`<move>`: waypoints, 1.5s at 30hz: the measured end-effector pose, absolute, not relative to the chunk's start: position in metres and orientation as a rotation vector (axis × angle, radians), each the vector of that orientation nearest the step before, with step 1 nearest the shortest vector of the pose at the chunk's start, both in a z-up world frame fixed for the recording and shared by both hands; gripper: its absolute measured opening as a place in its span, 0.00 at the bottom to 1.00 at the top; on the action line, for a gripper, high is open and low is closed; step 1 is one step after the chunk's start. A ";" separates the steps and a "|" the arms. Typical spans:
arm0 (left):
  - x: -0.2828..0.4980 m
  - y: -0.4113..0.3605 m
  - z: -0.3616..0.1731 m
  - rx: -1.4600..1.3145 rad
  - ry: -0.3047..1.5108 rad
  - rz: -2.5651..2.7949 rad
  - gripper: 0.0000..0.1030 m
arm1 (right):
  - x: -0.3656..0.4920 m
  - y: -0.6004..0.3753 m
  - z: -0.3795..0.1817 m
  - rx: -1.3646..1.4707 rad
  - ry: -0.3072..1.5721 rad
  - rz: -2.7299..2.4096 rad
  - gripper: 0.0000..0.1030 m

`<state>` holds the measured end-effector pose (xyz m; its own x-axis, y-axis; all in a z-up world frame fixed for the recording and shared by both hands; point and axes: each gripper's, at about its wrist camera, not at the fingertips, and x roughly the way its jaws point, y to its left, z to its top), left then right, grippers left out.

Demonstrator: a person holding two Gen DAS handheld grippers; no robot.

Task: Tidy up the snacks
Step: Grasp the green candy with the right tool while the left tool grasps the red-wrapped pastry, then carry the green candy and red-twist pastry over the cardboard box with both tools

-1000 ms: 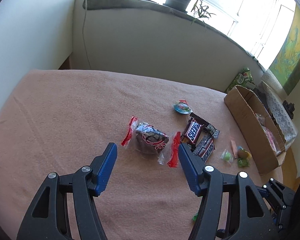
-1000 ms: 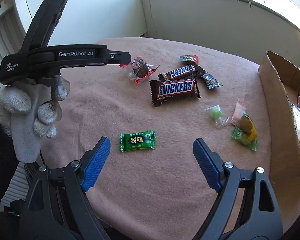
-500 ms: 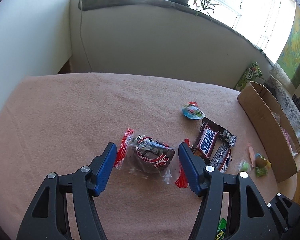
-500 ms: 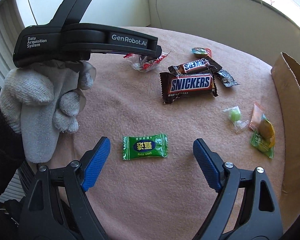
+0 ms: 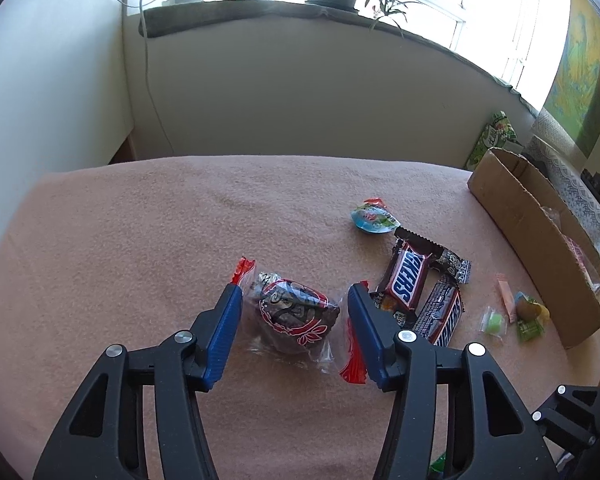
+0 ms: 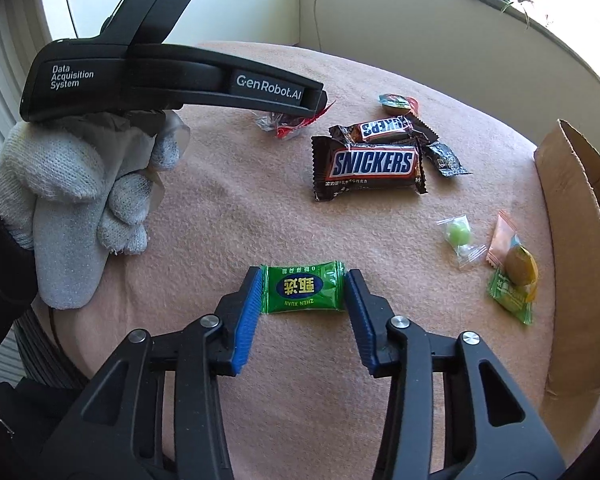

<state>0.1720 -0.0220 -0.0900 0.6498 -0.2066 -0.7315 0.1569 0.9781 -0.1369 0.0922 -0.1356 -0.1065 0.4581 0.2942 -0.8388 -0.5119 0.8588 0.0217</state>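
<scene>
In the left wrist view my left gripper [image 5: 296, 292] straddles a dark cake [image 5: 296, 312] in a clear wrapper with red ends. Its jaws are closing, and a little gap still shows between each blue pad and the cake. In the right wrist view a green candy [image 6: 304, 290] lies on the pink cloth [image 6: 260, 208] between the jaws of my right gripper [image 6: 304, 274]. These jaws are closing too, and their pads touch both ends of the wrapper. A white-gloved hand [image 6: 72, 200] holds the left gripper's black body [image 6: 180, 80] at the upper left of that view.
Two Snickers bars [image 6: 374, 164] [image 6: 380, 128], a small dark packet [image 6: 444, 158] and a blue jelly cup [image 6: 396, 104] lie mid-table. Small green [image 6: 458, 234], pink [image 6: 502, 242] and yellow-green [image 6: 518, 276] sweets sit beside the cardboard box [image 6: 572, 240] at the right edge.
The left gripper came forward over the cake and its jaws narrowed. The right gripper's jaws went from wide open to closed onto the ends of the green candy.
</scene>
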 end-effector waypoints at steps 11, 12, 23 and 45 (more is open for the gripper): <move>0.165 -0.022 -0.087 -0.060 0.833 -0.193 0.46 | 0.096 -0.149 -0.104 -0.236 0.975 0.496 0.34; 0.165 -0.021 -0.087 -0.061 0.833 -0.192 0.46 | 0.096 -0.151 -0.103 -0.232 0.976 0.495 0.34; 0.160 -0.016 -0.079 -0.078 0.820 -0.187 0.45 | 0.097 -0.160 -0.099 -0.198 0.970 0.488 0.33; 0.140 -0.032 -0.035 -0.091 0.721 -0.255 0.45 | 0.100 -0.200 -0.056 -0.101 0.867 0.435 0.33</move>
